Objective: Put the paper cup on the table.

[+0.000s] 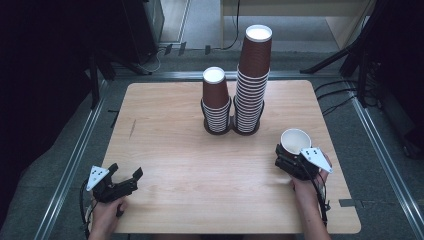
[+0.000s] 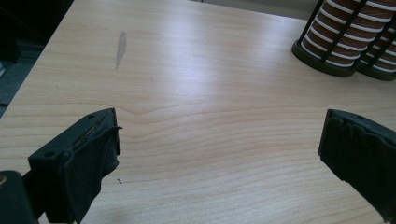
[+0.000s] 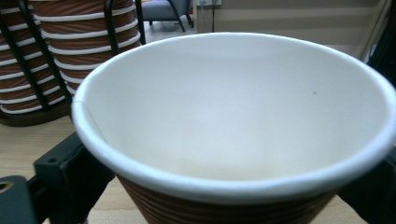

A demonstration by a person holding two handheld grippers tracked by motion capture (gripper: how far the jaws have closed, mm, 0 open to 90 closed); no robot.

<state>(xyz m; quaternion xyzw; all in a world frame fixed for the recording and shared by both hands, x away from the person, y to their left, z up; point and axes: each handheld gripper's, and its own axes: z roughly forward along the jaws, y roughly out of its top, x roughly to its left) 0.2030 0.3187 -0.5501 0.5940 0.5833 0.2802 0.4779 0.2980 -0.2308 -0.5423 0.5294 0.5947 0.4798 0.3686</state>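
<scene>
Writing or brand marks cannot be seen on any cup; each one is plain ribbed brown with a white rim and white inside. At the near right of the surface (image 1: 170, 150), the right claw (image 1: 289, 159) grips one paper cup (image 1: 295, 141), mouth up and tilted. The left claw (image 1: 125, 176) hovers wide apart at the near left corner, holding nothing. Two racked cup stacks stand at the far middle, the short stack (image 1: 216, 102) left of the tall stack (image 1: 252, 82).

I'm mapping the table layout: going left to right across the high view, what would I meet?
Left gripper → shorter cup stack → taller cup stack → paper cup clamped in the right gripper.
</scene>
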